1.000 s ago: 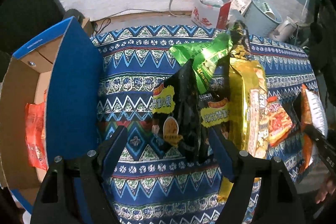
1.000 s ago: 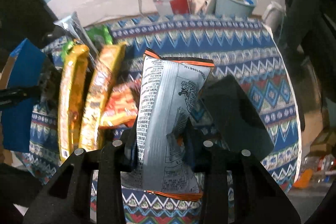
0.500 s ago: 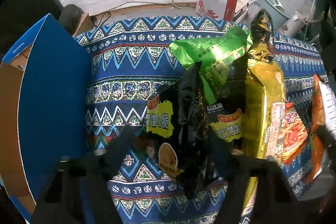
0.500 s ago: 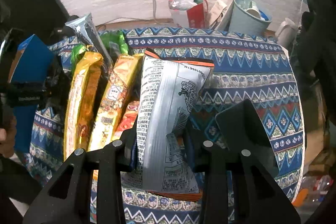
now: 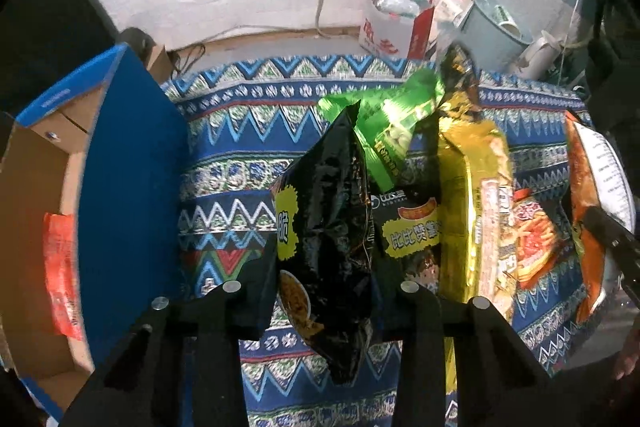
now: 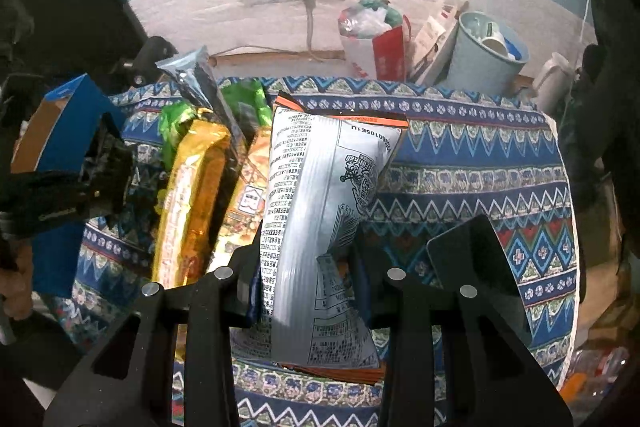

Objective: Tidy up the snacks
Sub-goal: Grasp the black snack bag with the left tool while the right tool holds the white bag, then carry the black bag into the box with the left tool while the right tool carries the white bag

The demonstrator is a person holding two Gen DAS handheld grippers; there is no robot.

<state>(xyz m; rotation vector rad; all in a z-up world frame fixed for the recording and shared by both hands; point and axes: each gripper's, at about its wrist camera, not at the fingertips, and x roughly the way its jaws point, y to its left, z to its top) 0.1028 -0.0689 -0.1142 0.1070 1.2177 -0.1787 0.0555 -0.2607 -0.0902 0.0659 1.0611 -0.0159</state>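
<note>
Glossy black crinkly snack bag (image 5: pixel 324 227) – clamped in left hand-held gripper (image 5: pixel 324 303) above patterned table (image 5: pixel 240 155); silver-backed orange-edged packet (image 6: pixel 320 227) – pinched in right hand-held gripper (image 6: pixel 308 283); both 2 likely light, slippery, crushable – hold at seams.

The black snack bag (image 5: pixel 324 227) is glossy, crinkled plastic film that catches the light. The gold packet (image 5: pixel 468 187) beside it shines like metallic foil, and the green packet (image 5: pixel 392 123) is just as shiny. The silver-backed bag (image 6: pixel 320 227) looks smooth and satiny. The tablecloth (image 5: pixel 240 131) is matt woven cloth. The box (image 5: pixel 132 187) is matt cardboard, blue outside, raw brown inside. The fingers (image 5: pixel 260 299) look like matt black plastic.
</note>
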